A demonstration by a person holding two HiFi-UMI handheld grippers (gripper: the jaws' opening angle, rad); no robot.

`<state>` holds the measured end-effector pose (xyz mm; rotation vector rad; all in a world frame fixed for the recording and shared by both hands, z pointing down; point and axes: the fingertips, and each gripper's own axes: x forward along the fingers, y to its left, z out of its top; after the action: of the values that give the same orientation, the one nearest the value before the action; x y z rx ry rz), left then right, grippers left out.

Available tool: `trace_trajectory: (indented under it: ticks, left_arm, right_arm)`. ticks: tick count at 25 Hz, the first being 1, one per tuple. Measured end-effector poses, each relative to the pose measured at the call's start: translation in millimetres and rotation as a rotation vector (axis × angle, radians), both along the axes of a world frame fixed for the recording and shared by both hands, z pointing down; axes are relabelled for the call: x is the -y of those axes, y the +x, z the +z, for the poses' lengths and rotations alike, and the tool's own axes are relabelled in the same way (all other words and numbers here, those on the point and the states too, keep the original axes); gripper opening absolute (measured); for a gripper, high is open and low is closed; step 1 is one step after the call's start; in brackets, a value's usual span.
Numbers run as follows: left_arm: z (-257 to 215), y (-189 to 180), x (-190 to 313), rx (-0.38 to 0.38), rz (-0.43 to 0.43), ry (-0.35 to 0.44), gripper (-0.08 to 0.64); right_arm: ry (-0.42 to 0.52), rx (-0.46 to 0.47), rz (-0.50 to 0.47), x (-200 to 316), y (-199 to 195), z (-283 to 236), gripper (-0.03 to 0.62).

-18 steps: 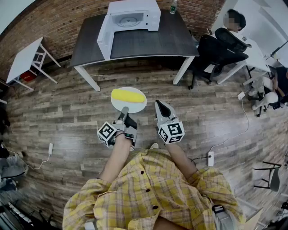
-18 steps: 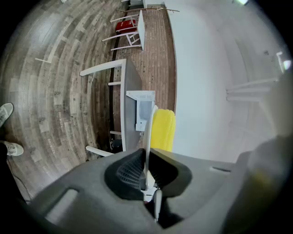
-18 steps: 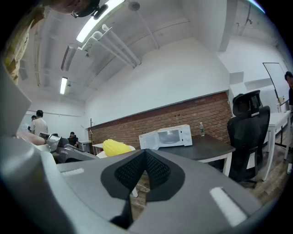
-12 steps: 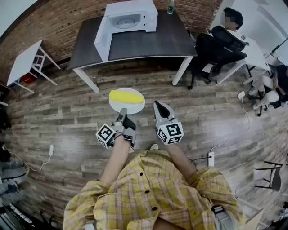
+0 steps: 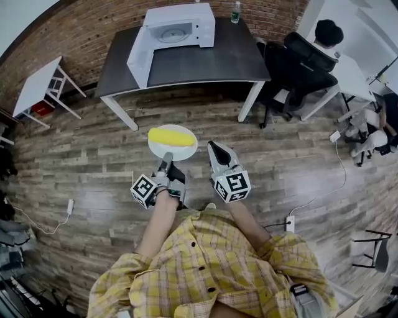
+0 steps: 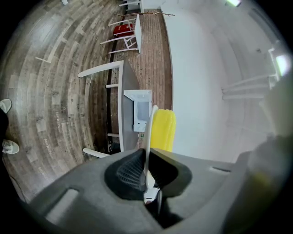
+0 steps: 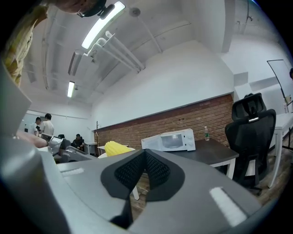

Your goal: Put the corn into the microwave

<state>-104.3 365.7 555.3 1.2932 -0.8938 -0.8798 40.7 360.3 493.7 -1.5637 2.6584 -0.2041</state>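
A yellow corn cob (image 5: 170,136) lies on a small white plate (image 5: 180,149) held out in the air above the wood floor. My left gripper (image 5: 166,158) is shut on the plate's near rim. In the left gripper view the plate (image 6: 148,137) runs edge-on between the pads, with the corn (image 6: 162,130) on its right. My right gripper (image 5: 212,147) hovers just right of the plate, shut and empty; its pads meet (image 7: 145,160). The white microwave (image 5: 180,28) stands on the dark table (image 5: 205,59) ahead, its door (image 5: 137,57) swung open to the left.
A bottle (image 5: 236,11) stands on the table's far right corner. A black office chair (image 5: 298,68) and a seated person are at the right. A small white table (image 5: 37,84) stands at the left. Cables and a power strip (image 5: 287,222) lie on the floor.
The whole view has drifted a little, and the table and microwave sit slightly lower in the frame. The plate with the corn stays gripped by my left gripper; the right gripper keeps beside it.
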Motion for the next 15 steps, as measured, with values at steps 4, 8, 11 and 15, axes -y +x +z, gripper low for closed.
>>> trace_trajectory:
  ticks: [4,8,11,15]
  left_arm:
    - [2,13,-8,-0.006,-0.002,-0.001,0.023]
    - [2,23,-9,-0.014,0.002,-0.002,0.023]
    - [2,25,-4,-0.018,0.000,-0.002,0.023]
    - [5,28,9,-0.047,-0.009,-0.005,0.021]
  right_arm:
    - [0.002,-0.010,-0.020,-5,5,3,0.003]
    - [-0.001,0.002,-0.008,-3,15,4,0.003]
    - [-0.003,0.012,-0.004,3,18,3,0.003]
    - [-0.010,0.005,-0.010,15,19,8,0.003]
